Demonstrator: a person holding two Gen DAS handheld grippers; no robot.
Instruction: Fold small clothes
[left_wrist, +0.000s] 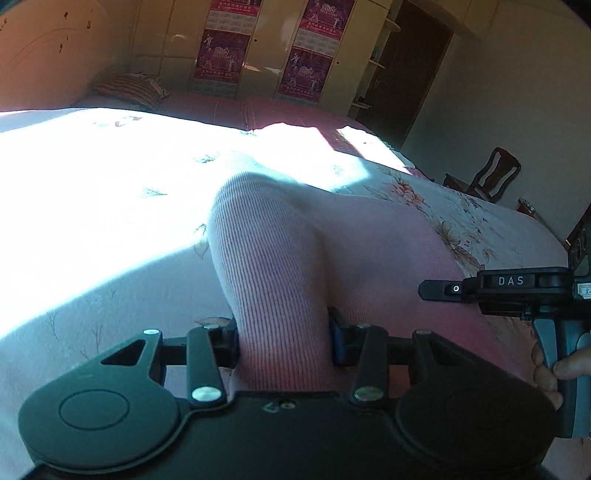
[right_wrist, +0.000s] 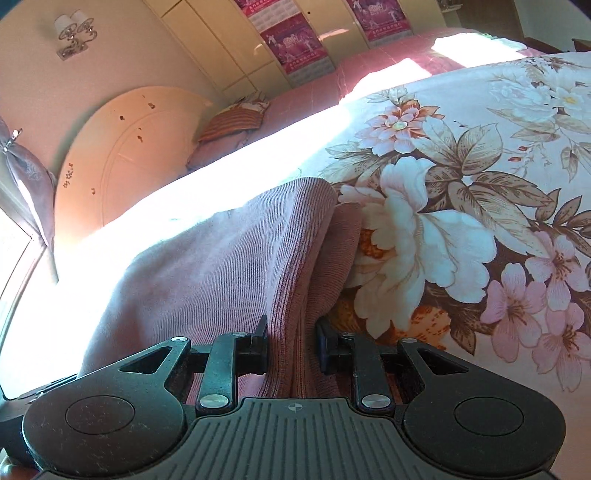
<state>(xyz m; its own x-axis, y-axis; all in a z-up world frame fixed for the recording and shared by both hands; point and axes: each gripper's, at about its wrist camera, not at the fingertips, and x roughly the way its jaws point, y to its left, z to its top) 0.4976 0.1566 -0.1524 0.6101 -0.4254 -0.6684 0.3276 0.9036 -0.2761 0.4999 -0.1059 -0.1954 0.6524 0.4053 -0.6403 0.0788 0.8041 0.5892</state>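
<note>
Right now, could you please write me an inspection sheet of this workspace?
Surface: bed with floral bedspread, partly in bright sunlight.
Job's things: pink ribbed garment lying on the bedspread, an edge lifted at each gripper.
Clutter: striped pillow near the headboard.
Grippers: left gripper shut on a garment fold; right gripper shut on another fold.
Cables: nothing seen.
Surroundings: wardrobe with red posters, wooden chair, dark door, wall lamp.
</note>
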